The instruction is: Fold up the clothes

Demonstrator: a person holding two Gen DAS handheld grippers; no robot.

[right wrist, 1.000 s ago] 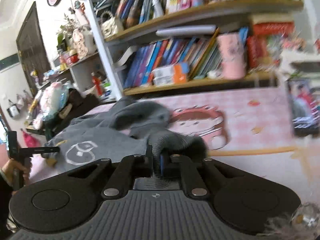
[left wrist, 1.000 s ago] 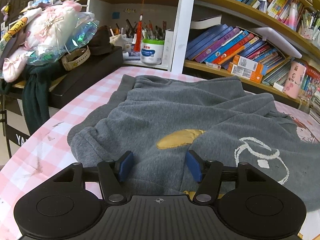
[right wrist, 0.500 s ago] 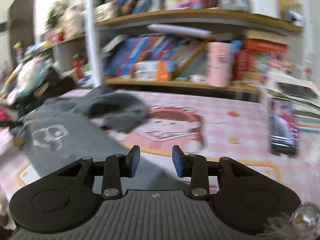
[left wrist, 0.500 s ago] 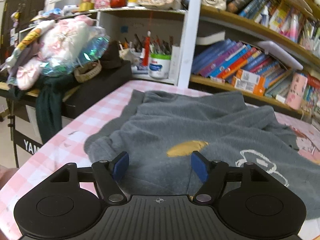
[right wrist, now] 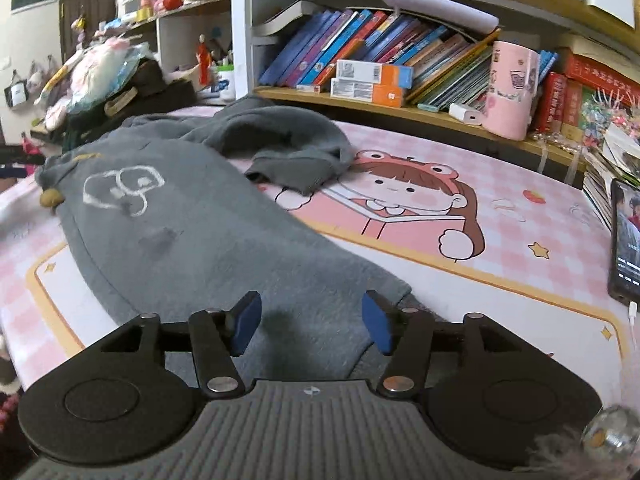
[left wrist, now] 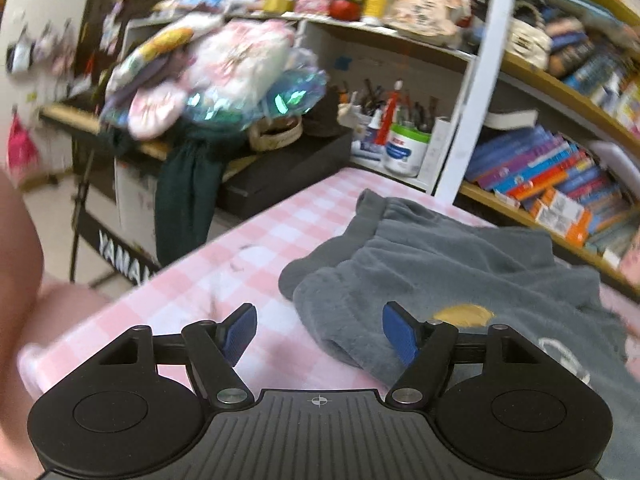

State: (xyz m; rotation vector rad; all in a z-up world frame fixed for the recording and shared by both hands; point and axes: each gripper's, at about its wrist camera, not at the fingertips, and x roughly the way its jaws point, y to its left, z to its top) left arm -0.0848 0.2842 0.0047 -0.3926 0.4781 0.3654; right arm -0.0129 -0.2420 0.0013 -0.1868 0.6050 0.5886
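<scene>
A grey fleece garment point(right wrist: 192, 232) with a white drawn print and a yellow patch lies across the pink desk mat point(right wrist: 520, 248). One grey sleeve point(right wrist: 296, 140) is folded over at the far side. In the left wrist view the garment point(left wrist: 460, 272) lies ahead and to the right. My left gripper point(left wrist: 320, 332) is open and empty, above the garment's left edge. My right gripper point(right wrist: 310, 326) is open and empty, low over the garment's near end.
Bookshelves point(right wrist: 380, 60) line the back of the table. A pink mug point(right wrist: 510, 88) stands on the low shelf. A phone point(right wrist: 626, 240) lies at the right edge. A black keyboard with piled bags point(left wrist: 224, 92) stands left of the table.
My right gripper let go of the grey sleeve, opened and pulled back to the garment's near end. My left gripper drew back and left, opening a little wider.
</scene>
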